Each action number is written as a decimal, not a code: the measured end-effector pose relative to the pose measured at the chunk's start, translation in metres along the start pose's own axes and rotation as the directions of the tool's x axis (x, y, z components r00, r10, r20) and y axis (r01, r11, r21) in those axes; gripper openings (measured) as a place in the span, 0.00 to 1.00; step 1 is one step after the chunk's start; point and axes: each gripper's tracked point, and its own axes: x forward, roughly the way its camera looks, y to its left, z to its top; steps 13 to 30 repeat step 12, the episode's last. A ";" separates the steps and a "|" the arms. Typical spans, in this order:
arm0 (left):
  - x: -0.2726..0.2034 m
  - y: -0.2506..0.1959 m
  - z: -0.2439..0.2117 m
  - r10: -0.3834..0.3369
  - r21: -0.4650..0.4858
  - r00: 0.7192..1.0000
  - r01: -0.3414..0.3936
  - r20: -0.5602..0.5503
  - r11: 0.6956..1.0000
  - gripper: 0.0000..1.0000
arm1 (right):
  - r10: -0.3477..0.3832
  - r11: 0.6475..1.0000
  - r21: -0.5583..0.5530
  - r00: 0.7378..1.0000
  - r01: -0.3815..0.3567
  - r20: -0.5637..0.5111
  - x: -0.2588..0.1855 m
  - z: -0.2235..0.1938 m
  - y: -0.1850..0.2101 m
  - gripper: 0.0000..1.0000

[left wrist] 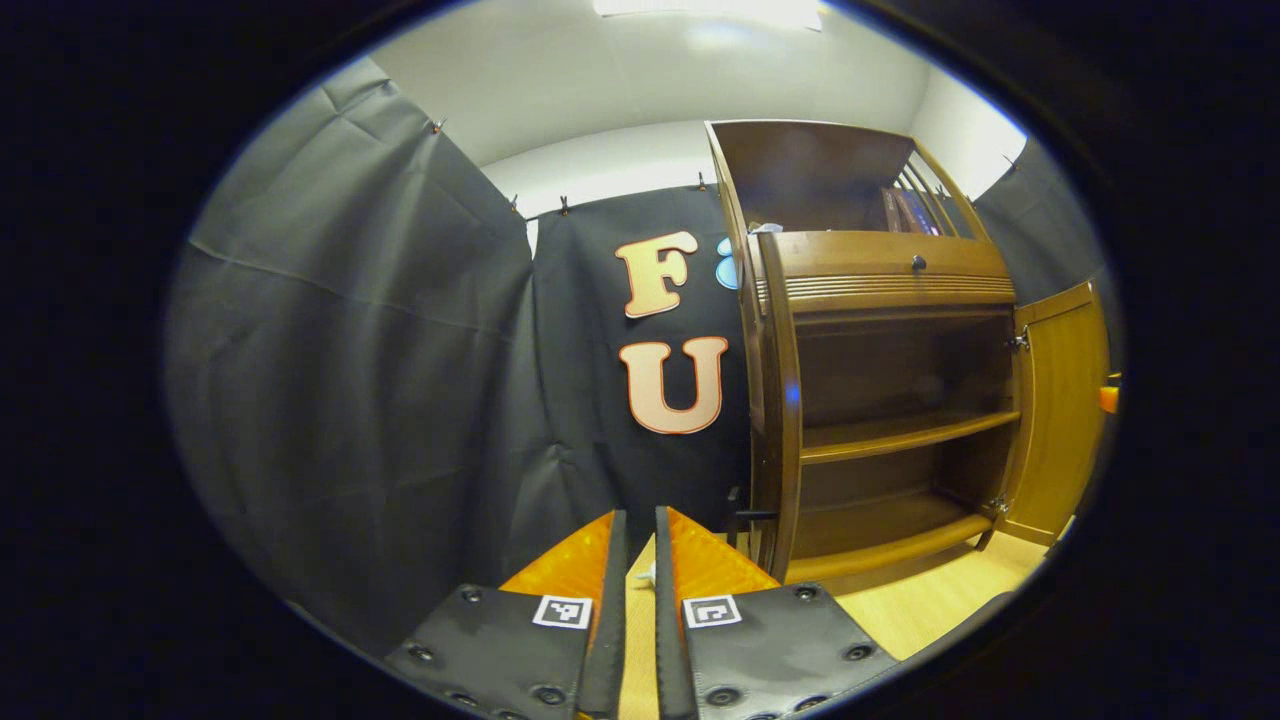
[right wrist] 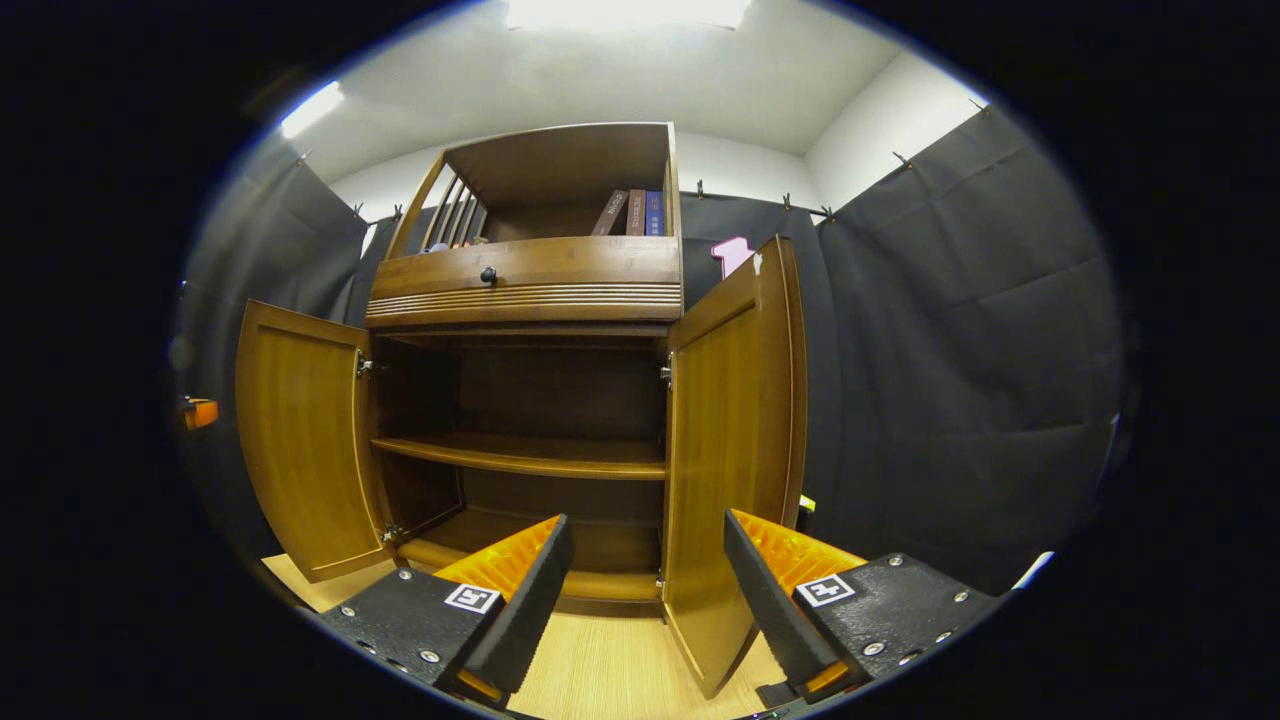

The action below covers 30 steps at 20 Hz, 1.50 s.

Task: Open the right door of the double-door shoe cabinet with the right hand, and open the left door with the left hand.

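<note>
Both doors swung wide; shoe cabinet (right wrist: 530,400) interior and shelf (right wrist: 520,455) exposed. Right gripper (right wrist: 645,585): jaws spread, gripping nothing; right door (right wrist: 735,450) stands edge-on between them, just beyond the tips. Left gripper (left wrist: 640,560): jaws nearly pressed together, empty; left door (left wrist: 778,400) edge-on just to their right, apart.

A staged recording booth: black cloth walls (right wrist: 960,350) clipped up around a wooden shoe cabinet (right wrist: 530,290) on a pale wood floor (right wrist: 600,670).
</note>
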 end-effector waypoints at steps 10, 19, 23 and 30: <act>-0.001 -0.034 0.003 -0.093 -0.055 0.996 0.092 -0.008 0.994 0.60 | 0.011 1.000 -0.005 1.000 -0.011 0.019 -0.004 0.023 -0.010 0.92; 0.002 -0.034 0.007 -0.088 -0.050 0.996 0.088 0.010 0.995 0.60 | 0.010 1.000 -0.001 1.000 -0.010 0.022 -0.003 0.025 -0.015 0.98; 0.002 -0.034 0.007 -0.088 -0.050 0.996 0.088 0.010 0.995 0.60 | 0.010 1.000 -0.001 1.000 -0.010 0.022 -0.003 0.025 -0.015 0.98; 0.002 -0.034 0.007 -0.088 -0.050 0.996 0.088 0.010 0.995 0.60 | 0.010 1.000 -0.001 1.000 -0.010 0.022 -0.003 0.025 -0.015 0.98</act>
